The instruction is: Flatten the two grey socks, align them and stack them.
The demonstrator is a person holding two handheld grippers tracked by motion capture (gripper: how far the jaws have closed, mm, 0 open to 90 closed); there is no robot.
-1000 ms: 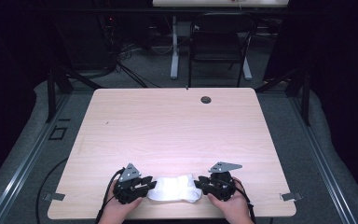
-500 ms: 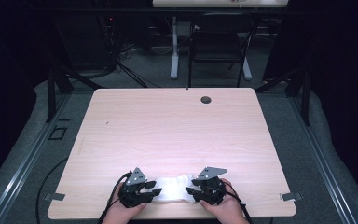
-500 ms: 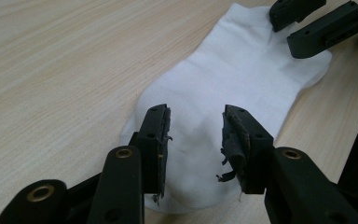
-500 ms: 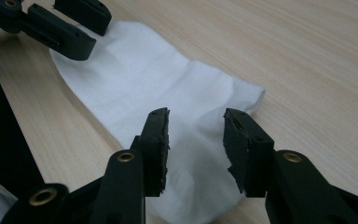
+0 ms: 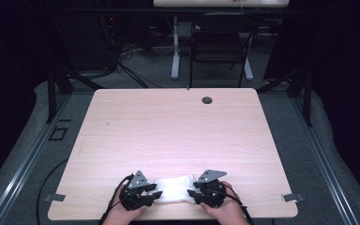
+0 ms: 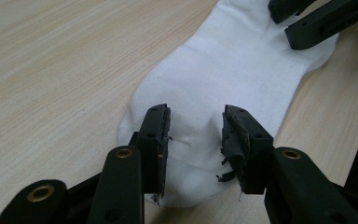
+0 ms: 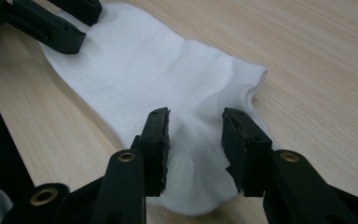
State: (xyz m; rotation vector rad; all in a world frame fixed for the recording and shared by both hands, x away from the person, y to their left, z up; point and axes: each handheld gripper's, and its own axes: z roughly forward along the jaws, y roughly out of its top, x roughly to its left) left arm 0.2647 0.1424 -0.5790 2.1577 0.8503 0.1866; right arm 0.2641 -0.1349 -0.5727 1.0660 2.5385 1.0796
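High view: a white sock [image 5: 174, 188] lies flat at the near edge of the tabletop [image 5: 178, 126], crosswise in front of the person. The left gripper [image 5: 151, 197] sits at its left end and the right gripper [image 5: 193, 193] at its right end, each held by a hand coming in from the bottom. Far back on the tabletop is a small dark grommet [image 5: 207, 100], well apart from the work.

Left gripper view: the fingers [image 6: 157, 140] stand apart over one rounded end of the sock [image 6: 223, 93], with cloth between them that bunches slightly. The pads do not look pressed on it, so I read this as no grip. These jaws have just been opening. The right gripper's tips [image 6: 307, 21] rest at the far end.

Right gripper view: the fingers [image 7: 156, 140] are also apart, straddling a small ridge of cloth at the other end of the sock [image 7: 144, 74]; no clamp shows. Its jaws opened within the last second and have just been closing slightly. The left gripper [image 7: 58, 21] shows at the far end.

Judgement: the step in hand seems to be taking hold of the sock at both ends, for spreading or folding. The next move calls for lowering the fingers onto the cloth and closing both together, catching enough fabric without dragging the sock off the near edge.
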